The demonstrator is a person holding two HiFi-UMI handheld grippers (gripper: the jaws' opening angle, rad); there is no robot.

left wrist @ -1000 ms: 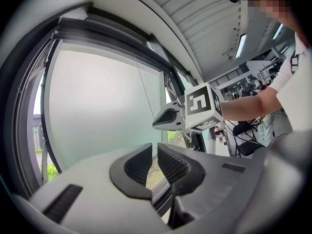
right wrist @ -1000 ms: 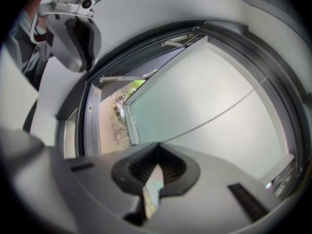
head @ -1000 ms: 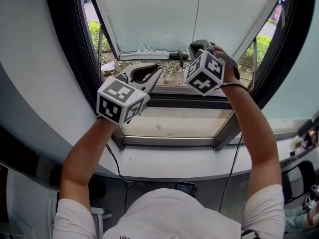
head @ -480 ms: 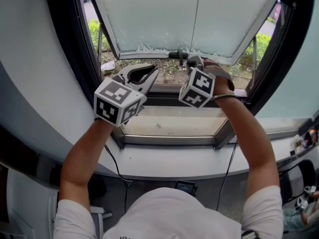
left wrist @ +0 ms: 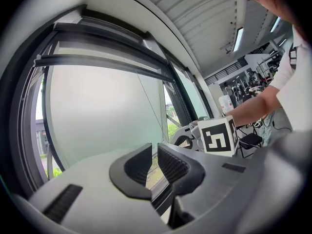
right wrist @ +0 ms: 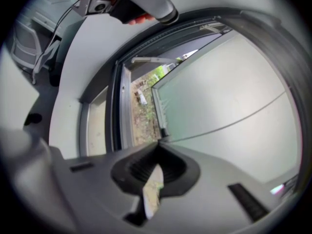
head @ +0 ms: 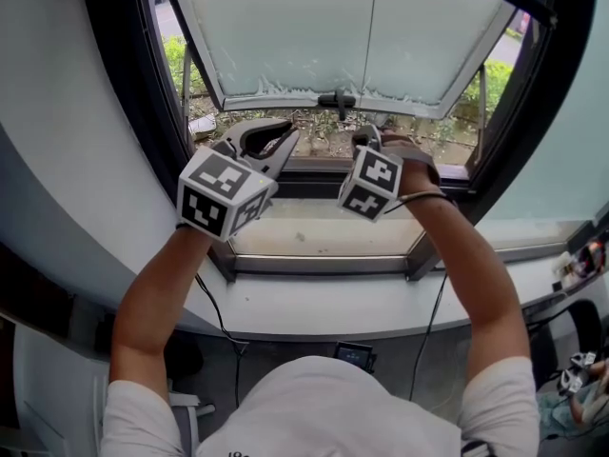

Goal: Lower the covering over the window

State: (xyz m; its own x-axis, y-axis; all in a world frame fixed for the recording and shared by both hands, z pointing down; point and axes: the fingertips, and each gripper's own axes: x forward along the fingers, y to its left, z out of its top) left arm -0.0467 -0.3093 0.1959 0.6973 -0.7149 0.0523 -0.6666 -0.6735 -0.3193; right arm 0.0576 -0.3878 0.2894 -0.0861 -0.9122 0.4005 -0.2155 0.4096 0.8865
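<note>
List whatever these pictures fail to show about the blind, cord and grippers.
- Blind: top cut off by the head view's upper edge.
- Right gripper: mostly hidden in head view behind its cube and the hand.
- Cord: too thin, right gripper view, to tell whether the shut jaws pinch it.

Pale frosted blind (head: 285,36) hangs partly lowered, its thin cord (head: 374,27) taut.

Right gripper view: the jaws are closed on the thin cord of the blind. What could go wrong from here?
The cord is thin and only the tips of the right gripper pinch it, so it may slip out under a harder pull. That gripper sits low, near the lower window frame, and could knock against it.
</note>
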